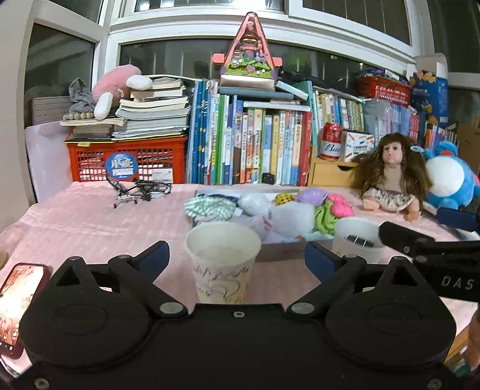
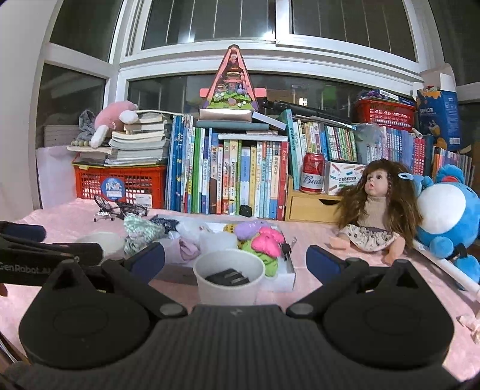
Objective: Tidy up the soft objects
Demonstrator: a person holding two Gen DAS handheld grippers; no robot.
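Soft objects, a heap of cloth and plush pieces, lie in a shallow white tray mid-worktop, toward the book-lined far edge. Patterned paper cup stands upright just in front of the tray, between the left tongs; jaws wide, pads clear of the cup on both sides. White cup with dark clips inside stands between the right tongs; jaws wide, not touching it. Pink-covered worktop. Doll sits near the right far corner.

Dark windows behind book rows, pink-clothed table.
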